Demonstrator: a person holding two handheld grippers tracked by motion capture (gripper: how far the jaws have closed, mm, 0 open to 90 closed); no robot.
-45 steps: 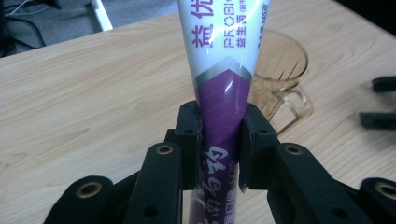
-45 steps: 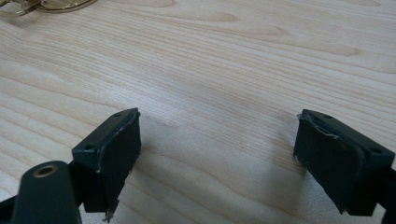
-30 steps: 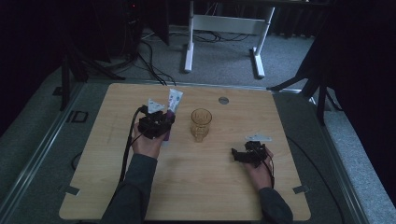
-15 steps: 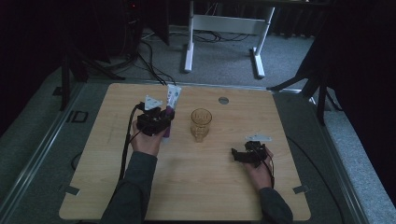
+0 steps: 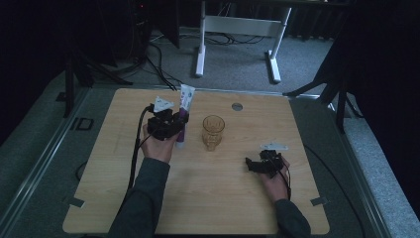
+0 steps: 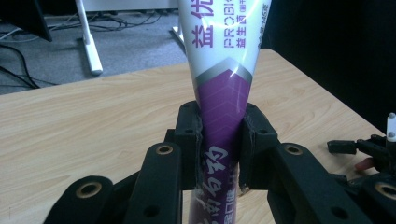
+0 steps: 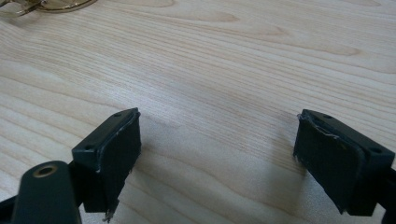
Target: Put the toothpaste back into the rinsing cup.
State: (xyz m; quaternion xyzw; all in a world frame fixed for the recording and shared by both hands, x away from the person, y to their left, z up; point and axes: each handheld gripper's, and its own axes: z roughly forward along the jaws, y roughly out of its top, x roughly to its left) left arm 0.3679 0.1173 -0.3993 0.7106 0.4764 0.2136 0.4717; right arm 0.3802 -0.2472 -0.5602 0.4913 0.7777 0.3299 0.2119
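My left gripper [image 5: 176, 124] [image 6: 219, 144] is shut on a purple and white toothpaste tube [image 5: 183, 111] [image 6: 219, 70], which stands nearly upright with its flat white end up, left of an amber glass cup [image 5: 213, 131]. The pads [image 6: 191, 140] press the tube's purple lower part from both sides. My right gripper [image 5: 253, 165] [image 7: 217, 154] rests low on the wooden table [image 5: 223, 198] at the right front, open, with bare wood between its pads [image 7: 119, 149]. The cup's foot [image 7: 46, 4] shows at the top left of the right gripper view.
A round metal grommet [image 5: 237, 106] sits in the table near its far edge. Beyond the table stand a white desk frame [image 5: 237, 29] and cables on grey carpet. The right gripper [image 6: 369, 154] shows at the right edge of the left gripper view.
The left gripper with the tube has shifted slightly, raising the tube a little more upright. The right gripper has stayed where it was.
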